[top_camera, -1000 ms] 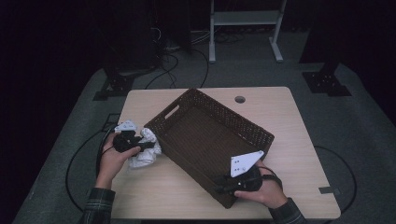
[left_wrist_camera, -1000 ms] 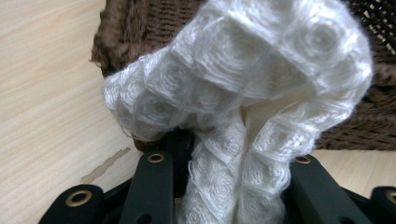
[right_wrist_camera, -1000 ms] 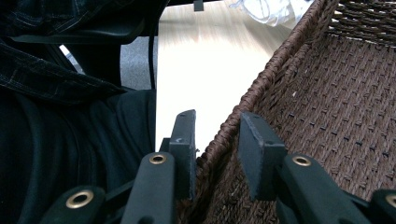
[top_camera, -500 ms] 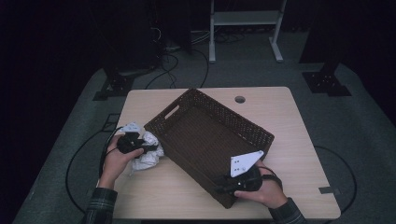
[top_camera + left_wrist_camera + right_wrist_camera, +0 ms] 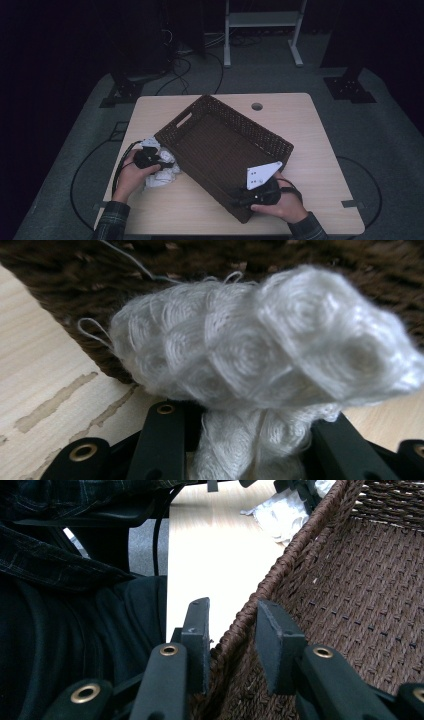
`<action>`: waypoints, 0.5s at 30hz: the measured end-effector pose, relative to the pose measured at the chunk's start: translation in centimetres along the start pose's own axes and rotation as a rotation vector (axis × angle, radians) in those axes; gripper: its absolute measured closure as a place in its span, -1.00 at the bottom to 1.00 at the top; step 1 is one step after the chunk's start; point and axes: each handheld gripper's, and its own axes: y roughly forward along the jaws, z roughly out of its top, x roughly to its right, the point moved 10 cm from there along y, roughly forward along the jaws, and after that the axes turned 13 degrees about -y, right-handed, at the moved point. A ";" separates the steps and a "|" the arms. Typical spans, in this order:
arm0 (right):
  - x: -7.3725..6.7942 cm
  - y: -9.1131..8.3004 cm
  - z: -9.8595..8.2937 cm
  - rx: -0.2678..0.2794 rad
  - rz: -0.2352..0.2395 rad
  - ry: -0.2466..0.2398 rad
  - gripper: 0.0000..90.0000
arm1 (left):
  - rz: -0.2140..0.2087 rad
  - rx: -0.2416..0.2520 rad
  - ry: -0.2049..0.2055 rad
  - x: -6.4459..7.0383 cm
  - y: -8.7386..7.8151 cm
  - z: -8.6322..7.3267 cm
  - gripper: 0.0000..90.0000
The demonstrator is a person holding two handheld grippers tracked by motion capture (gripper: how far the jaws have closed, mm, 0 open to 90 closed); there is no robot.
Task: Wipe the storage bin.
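The white cloth [image 5: 260, 365] is being pinched by the left claw [image 5: 150, 159] beside the basket [image 5: 200, 112], not yet inside; the basket rim is being clamped by the right claw [image 5: 231, 630].

The right gripper [image 5: 231, 630] straddles the brown wicker basket's rim [image 5: 280, 565], one jaw outside, one inside; white cloth [image 5: 280, 515] lies far ahead on the table [image 5: 210, 555]; a plaid sleeve [image 5: 45, 555] sits left.

High view overhead; gripper views close on the shared basket [image 5: 225, 150] rim
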 end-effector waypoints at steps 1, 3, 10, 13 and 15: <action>0.0 0.0 0.0 0.000 0.000 0.000 0.49 | 0.011 -0.012 0.008 -0.1 0.1 -0.2 0.47; 0.0 0.0 0.0 0.000 0.000 0.000 0.49 | 0.030 -0.023 -0.003 -0.3 0.4 -0.4 0.46; 0.0 0.0 0.0 0.000 -0.001 -0.001 0.49 | 0.048 -0.032 -0.016 -0.5 0.5 -0.7 0.42; 0.0 0.0 0.0 0.000 0.000 -0.001 0.49 | 0.047 -0.034 -0.020 -0.5 0.5 -0.8 0.40; 0.0 0.0 0.0 0.001 0.000 -0.001 0.49 | 0.045 -0.031 -0.020 -0.5 0.4 -0.8 0.41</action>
